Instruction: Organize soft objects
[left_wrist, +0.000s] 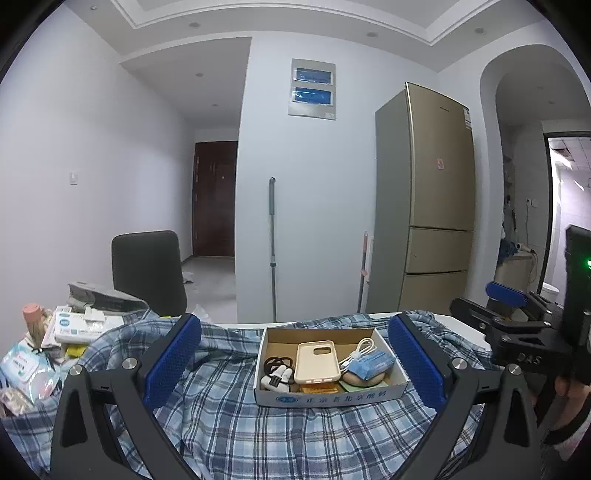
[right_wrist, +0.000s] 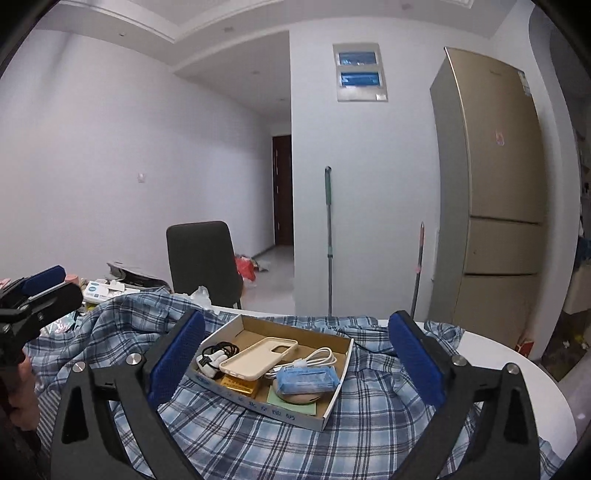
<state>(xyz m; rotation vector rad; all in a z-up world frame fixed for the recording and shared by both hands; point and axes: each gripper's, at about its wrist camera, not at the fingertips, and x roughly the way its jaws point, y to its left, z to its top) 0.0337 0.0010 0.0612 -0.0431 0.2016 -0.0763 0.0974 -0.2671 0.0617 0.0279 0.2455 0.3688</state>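
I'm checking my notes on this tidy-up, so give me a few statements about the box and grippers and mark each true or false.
1. The cardboard box sits on the plaid cloth. True.
2. The phone case lies outside the box. False: it lies inside.
3. The right gripper is open and empty. True.
4. The left gripper grips the white cable. False: it is open, holding nothing.
5. The fridge stands open. False: its doors are shut.

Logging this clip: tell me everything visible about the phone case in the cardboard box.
The phone case is cream, matte, soft-looking, with a rounded-rectangle camera cutout. It lies back-up and empty in the shallow open cardboard box, tilted, propped on other contents: its lower end rests over a yellow packet. A white cable lies beside it. Neither gripper touches it.
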